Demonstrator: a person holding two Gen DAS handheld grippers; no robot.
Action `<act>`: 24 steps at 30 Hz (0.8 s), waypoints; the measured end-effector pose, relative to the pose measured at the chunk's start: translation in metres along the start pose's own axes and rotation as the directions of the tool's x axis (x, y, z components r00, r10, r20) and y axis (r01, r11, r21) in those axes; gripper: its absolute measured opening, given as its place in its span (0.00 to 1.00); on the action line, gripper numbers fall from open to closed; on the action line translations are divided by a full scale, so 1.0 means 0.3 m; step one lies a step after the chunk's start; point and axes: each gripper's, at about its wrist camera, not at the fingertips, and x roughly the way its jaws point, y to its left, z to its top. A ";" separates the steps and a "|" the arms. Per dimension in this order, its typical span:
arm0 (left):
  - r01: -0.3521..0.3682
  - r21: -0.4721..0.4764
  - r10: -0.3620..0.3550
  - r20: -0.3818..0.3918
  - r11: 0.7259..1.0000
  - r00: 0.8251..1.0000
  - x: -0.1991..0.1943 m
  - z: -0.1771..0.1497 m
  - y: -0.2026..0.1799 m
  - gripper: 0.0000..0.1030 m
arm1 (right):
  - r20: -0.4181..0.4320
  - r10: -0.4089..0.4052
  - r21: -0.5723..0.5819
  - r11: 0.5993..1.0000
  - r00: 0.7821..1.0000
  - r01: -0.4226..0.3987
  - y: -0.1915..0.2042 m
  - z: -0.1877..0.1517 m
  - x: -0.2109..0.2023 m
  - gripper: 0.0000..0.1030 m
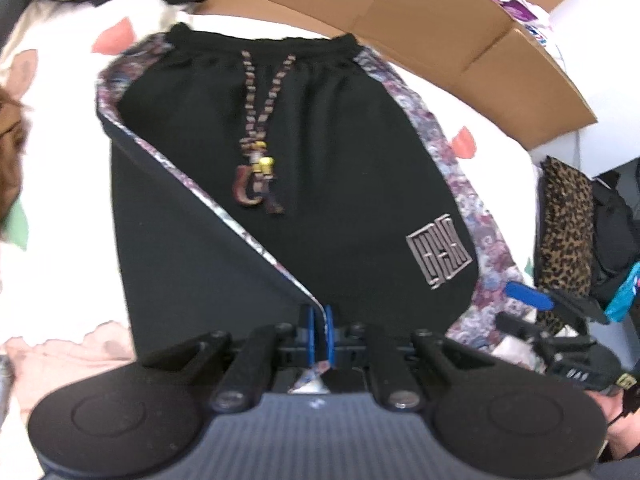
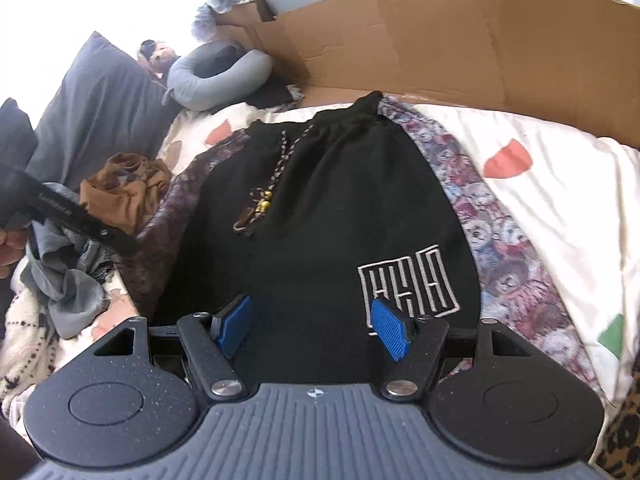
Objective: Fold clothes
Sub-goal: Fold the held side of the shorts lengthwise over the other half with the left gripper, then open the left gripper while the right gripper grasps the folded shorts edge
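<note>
- Bed's white bedspread [image 2: 560,208] carries the black shorts [image 1: 320,160], waistband toward the cardboard [image 2: 440,40].
- Your left gripper [image 1: 319,330] is pinched on the left leg hem, mid-fold; right gripper [image 2: 316,326] hovers apart, empty.
- Next, I'd guess: lay that hem across the middle.

L hand-held gripper [image 1: 319,330] pinched shut, angled steeply down, R hand-held gripper [image 2: 314,330] jaws wide apart, prob. hovering
</note>
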 end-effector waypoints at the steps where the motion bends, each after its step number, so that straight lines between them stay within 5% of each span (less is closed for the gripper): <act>1: 0.006 0.005 -0.006 -0.005 1.000 1.000 0.012 0.006 -0.017 0.06 | -0.002 0.016 0.002 1.000 1.000 -0.016 0.006 0.009 0.007 0.70; 11: 0.065 -0.040 -0.067 -0.045 0.997 0.997 0.107 0.089 -0.158 0.06 | -0.004 0.161 -0.060 0.985 0.987 -0.161 0.120 0.087 0.079 0.70; 19: 0.108 -0.084 -0.115 -0.079 0.991 0.990 0.171 0.138 -0.257 0.06 | 0.007 0.149 -0.098 0.984 0.989 -0.148 0.157 0.090 0.145 0.68; 24: 0.144 -0.115 -0.155 -0.086 0.983 0.984 0.191 0.154 -0.293 0.06 | 0.015 0.110 -0.068 0.992 0.994 -0.109 0.126 0.087 0.185 0.48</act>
